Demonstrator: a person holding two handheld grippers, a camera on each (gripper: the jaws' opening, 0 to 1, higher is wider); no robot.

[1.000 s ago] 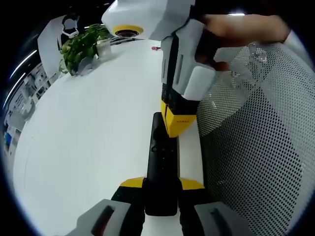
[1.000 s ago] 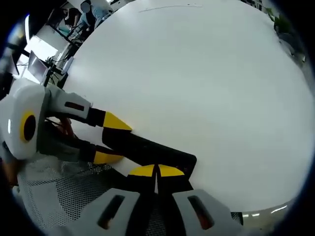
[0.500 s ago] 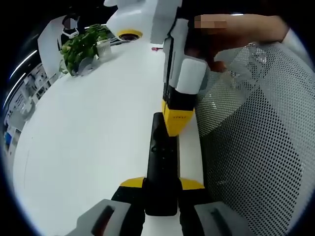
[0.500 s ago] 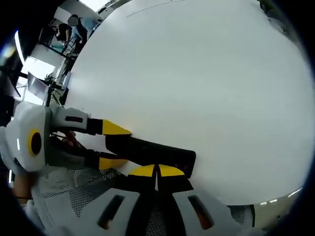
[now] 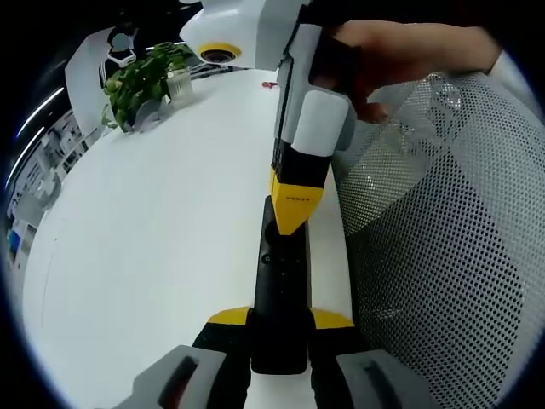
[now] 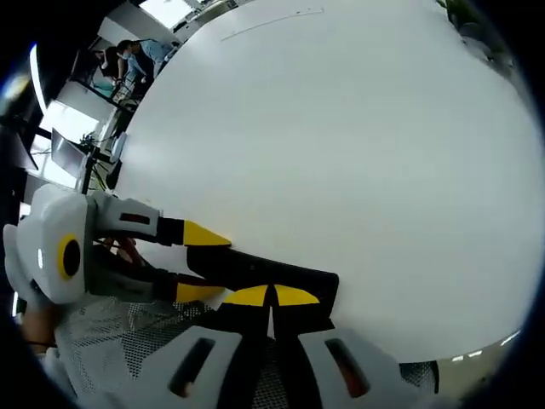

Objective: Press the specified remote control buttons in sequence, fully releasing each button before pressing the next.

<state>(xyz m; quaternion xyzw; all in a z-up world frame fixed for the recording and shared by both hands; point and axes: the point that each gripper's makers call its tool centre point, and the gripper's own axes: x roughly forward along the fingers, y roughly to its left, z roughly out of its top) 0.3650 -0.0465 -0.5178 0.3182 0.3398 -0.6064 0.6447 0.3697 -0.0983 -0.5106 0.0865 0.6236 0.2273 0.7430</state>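
In the left gripper view, the left tongs [image 5: 279, 328] rose from the bottom edge with their yellow-tipped jaws closed on the near end of a black remote control [image 5: 281, 285], which lay lengthwise away from the camera along the near edge of the white surface [image 5: 153, 239]. The right tongs [image 5: 295, 207] came down from above onto the remote's far half, their yellow tips drawn together and touching its top face; a person's hand [image 5: 400, 60] gripped their grey body. To the right, beside the surface's edge, stood a white mesh chair back [image 5: 443, 247]. Far off at the upper left, a leafy green plant [image 5: 140, 81] stood on the surface.

In the right gripper view, the right tongs [image 6: 271, 296] showed jaws pressed together with no gap, their tips resting on the remote control [image 6: 264, 273] near its end. The left tongs [image 6: 194, 260] reached in from the left, one yellow jaw on each long side of the remote. Beyond them the white surface [image 6: 358, 153] spread wide, and people [image 6: 128, 55] were visible far off at the upper left.
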